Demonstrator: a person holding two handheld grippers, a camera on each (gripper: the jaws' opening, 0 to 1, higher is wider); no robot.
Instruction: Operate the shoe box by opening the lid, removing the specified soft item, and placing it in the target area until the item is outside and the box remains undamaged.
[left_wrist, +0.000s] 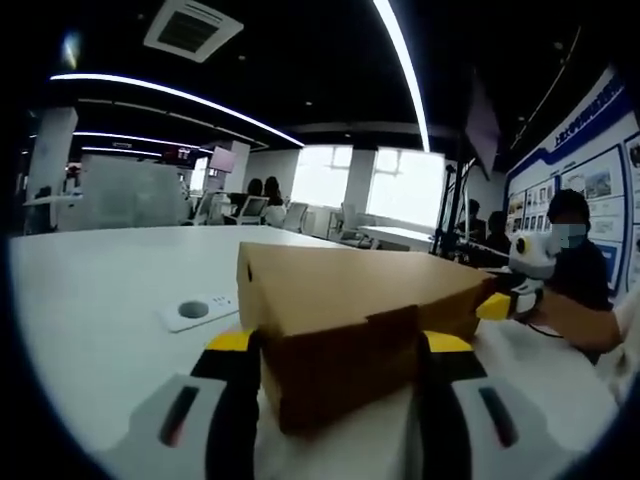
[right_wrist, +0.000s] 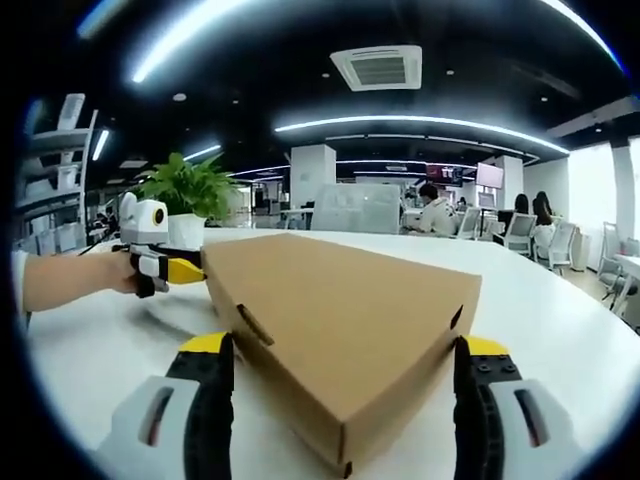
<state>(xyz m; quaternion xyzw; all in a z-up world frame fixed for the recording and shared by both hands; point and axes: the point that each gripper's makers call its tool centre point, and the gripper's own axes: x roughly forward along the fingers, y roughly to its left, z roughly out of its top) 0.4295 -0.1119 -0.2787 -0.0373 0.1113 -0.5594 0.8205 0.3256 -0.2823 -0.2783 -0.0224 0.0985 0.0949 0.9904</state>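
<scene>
Box (right_wrist: 345, 330) of plain cardboard, lid down, on white worktop (left_wrist: 100, 310), flanked by both tongs (left_wrist: 340, 365) (right_wrist: 340, 375), spread wide. Likely light, easily creased; best lifted at lid's front edge.

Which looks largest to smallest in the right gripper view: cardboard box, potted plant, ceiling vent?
1. Cardboard box, by far the largest, though it sits right at the camera.
2. Potted plant and ceiling vent look about alike in apparent size; both are farther off, so their order is unsure.
</scene>
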